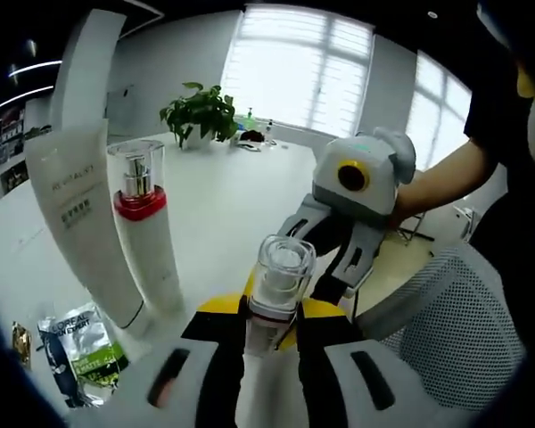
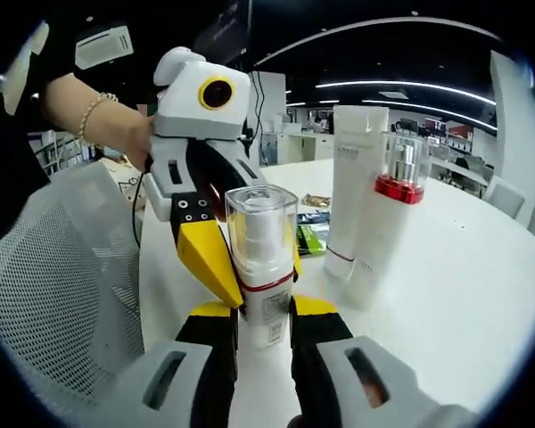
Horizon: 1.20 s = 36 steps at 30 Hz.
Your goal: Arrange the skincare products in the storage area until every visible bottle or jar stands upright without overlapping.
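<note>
- The small clear-capped bottle (image 2: 261, 263) stands upright between the jaws of both tools, at the near edge of the white worktop (image 2: 464, 285), just beside a mesh chair back (image 2: 62, 294) at about 9 o'clock in the right gripper view.
- The right hand-held gripper (image 2: 264, 332) is clamped on the bottle's lower body; in the left gripper view the left hand-held gripper (image 1: 271, 328) is also closed against the same bottle (image 1: 278, 283).
- At 2 o'clock from the held bottle in the right gripper view, the red-collared pump bottle (image 2: 381, 227) stands upright, touching or just beside the tall white tube (image 2: 352, 174), also upright.
- A green sachet (image 1: 82, 352) lies flat on the worktop at 8 o'clock in the left gripper view, near the tube's base.
- Judgement: two products look already placed upright; the held bottle remains to be set down clear of them and released. Whether other items wait out of frame cannot be told.
</note>
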### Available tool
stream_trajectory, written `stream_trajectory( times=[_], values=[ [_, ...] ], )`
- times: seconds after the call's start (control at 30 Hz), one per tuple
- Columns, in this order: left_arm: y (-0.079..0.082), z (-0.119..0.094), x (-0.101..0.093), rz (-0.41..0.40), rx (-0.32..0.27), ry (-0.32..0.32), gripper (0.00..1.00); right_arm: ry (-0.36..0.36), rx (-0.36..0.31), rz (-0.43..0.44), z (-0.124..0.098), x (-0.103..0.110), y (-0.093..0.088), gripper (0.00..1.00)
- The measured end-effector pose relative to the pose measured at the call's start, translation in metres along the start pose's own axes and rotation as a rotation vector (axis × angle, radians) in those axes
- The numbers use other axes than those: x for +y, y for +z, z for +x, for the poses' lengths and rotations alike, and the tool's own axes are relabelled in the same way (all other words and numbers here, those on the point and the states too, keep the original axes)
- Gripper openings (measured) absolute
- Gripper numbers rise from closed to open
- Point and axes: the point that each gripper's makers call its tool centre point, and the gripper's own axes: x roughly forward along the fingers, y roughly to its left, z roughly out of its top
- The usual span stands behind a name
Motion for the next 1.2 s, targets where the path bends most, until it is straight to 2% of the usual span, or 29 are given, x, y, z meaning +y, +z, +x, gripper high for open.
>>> stream_trajectory(
  times=[0.43,0.67,0.9,1.2],
  values=[
    [-0.006,0.008,0.008,-0.002,0.017,-0.005,0.15,-0.006,0.026,-0.003,0.004,-0.008,-0.010,0.22],
    [-0.005,0.008,0.014,-0.014,0.008,-0.004,0.15,-0.006,0.009,0.004,0.006,-0.009,-0.009,0.21],
    [-0.002,0.008,0.020,-0.059,-0.012,0.010,0.18,-0.003,0.000,0.006,0.010,-0.018,-0.008,0.21],
    [-0.006,0.004,0.028,-0.085,-0.016,0.050,0.21,-0.006,-0.009,0.013,0.014,-0.034,-0.007,0.21]
  ],
)
